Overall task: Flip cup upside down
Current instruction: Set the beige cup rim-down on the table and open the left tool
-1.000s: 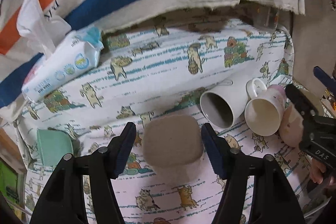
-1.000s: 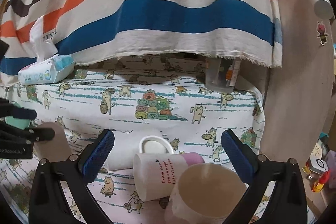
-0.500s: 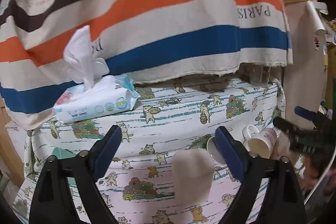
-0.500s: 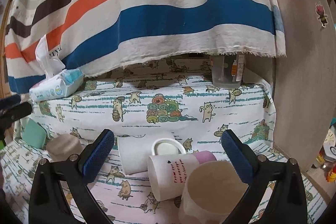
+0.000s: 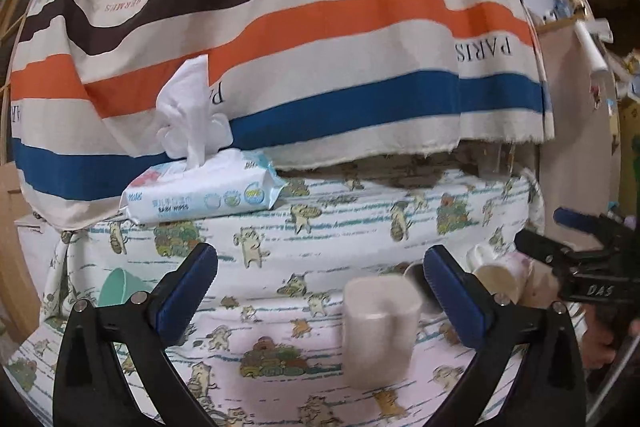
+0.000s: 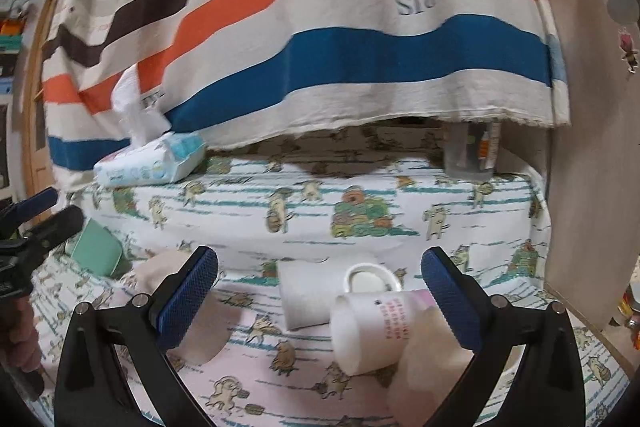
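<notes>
Cat-print cloth (image 5: 340, 239) carries wipes pack (image 5: 200, 193), beige cup (image 5: 380, 331), mugs (image 6: 372, 327).

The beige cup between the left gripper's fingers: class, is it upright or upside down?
Upside down. In the left wrist view the beige cup shows a closed flat top, standing on the cloth.

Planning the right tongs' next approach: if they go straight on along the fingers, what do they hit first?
Probably the white mug lying on its side, low between the open right tongs. The grey cup lies just behind it. Depth is unclear in the fisheye, so a level path might pass over both.
</notes>
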A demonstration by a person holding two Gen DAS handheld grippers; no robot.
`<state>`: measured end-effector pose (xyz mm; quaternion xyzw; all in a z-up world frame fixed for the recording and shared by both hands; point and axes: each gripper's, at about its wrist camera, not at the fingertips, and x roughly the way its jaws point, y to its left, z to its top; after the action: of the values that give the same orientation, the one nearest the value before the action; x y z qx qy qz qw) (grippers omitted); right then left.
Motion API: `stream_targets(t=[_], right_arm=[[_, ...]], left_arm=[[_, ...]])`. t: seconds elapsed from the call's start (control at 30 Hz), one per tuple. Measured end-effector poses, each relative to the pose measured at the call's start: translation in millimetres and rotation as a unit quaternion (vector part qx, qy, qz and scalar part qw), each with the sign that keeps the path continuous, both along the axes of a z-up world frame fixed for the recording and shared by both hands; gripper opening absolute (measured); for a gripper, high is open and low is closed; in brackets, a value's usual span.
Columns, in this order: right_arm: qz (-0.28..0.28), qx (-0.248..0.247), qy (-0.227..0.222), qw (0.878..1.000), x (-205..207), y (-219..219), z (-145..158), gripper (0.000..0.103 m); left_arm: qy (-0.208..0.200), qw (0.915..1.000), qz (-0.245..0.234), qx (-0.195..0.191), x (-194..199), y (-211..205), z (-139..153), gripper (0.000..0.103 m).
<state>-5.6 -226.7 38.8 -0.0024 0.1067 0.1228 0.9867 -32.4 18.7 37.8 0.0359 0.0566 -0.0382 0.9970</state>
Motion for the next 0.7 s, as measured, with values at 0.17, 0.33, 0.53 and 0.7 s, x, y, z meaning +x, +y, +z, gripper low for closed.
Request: stream_targets(t=[0.17, 0.33, 0.53, 0.7], right_arm=[[0.016, -0.013, 0.006, 1.000, 0, 13, -9, 0.103], [0.035, -0.025, 0.023, 0.999, 4, 22, -17, 0.103], [0.024, -0.019, 0.050, 0.998, 15, 19, -22, 0.103], [0.012, -0.027, 0.043, 0.999, 16, 19, -22, 0.103]], left_arm=[[0.008, 0.9999, 0.005, -0.010, 3, 6, -20, 0.103], [0.053, 0.9983, 0.004, -0.025, 14, 7, -26, 0.103], [0.093, 0.9945, 0.032, -0.036, 24, 10, -33, 0.103], [0.091, 0.9946, 0.035, -0.036, 23, 10, -34, 0.103]])
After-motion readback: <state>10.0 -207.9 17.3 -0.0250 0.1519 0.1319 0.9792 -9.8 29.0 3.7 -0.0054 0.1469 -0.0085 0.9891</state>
